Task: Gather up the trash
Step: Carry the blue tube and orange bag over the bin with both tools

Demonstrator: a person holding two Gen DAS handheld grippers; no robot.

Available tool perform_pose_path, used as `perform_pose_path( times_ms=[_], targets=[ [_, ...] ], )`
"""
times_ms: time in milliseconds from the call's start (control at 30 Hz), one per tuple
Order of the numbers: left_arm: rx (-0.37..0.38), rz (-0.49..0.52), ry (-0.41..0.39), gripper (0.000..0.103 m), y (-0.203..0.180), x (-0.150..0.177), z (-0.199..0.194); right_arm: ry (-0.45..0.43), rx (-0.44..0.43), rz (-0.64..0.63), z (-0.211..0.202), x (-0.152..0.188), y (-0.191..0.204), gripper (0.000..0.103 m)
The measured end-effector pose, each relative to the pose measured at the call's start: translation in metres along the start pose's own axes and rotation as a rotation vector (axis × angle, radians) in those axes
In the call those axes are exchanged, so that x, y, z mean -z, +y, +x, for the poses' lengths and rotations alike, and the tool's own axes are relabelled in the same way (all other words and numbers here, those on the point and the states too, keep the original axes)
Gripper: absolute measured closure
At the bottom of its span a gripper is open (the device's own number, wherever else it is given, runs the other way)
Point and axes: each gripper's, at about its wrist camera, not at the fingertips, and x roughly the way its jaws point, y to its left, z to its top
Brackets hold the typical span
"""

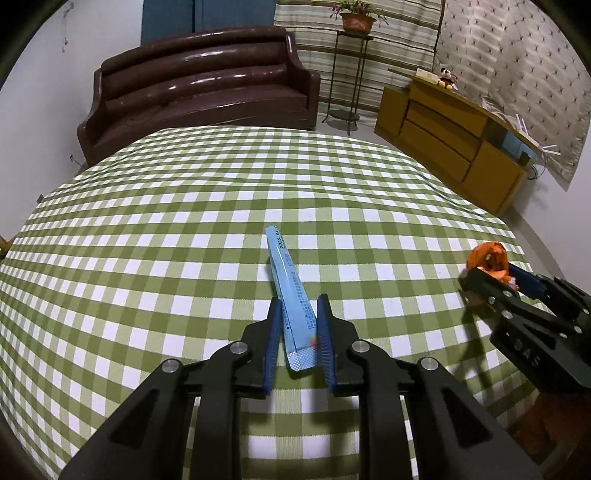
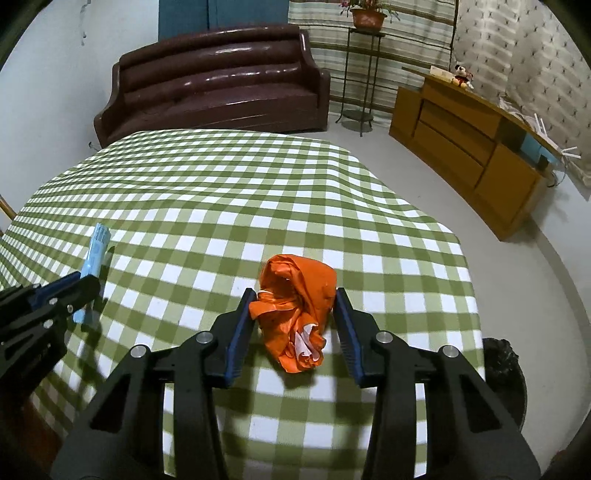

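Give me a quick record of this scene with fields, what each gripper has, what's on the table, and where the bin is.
left gripper: shut on the blue packet, a long thin one, held above the cloth
right gripper: shut on the orange wrapper, crumpled, some white showing
table: covered with a green and white checked cloth
bin: dark, on the floor past the table's right edge, partly in view
background: brown sofa, wooden cabinet, potted plant on a stand
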Motion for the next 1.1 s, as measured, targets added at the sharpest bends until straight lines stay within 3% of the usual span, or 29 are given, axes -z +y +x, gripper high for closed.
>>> perform_pose_path(
  times_ms=[433, 1100],
  targets=[
    [0.038, 0.055, -0.047, 0.082, -0.026, 0.01, -0.028, -0.053, 0.051, 0.085, -0.054, 0.038, -0.041, 0.061],
    [0.185, 0.206, -0.114, 0.082, -0.115, 0.028, -0.067, -0.114, 0.216, 0.223, -0.126, 0.091, -0.136, 0.062]
  ],
)
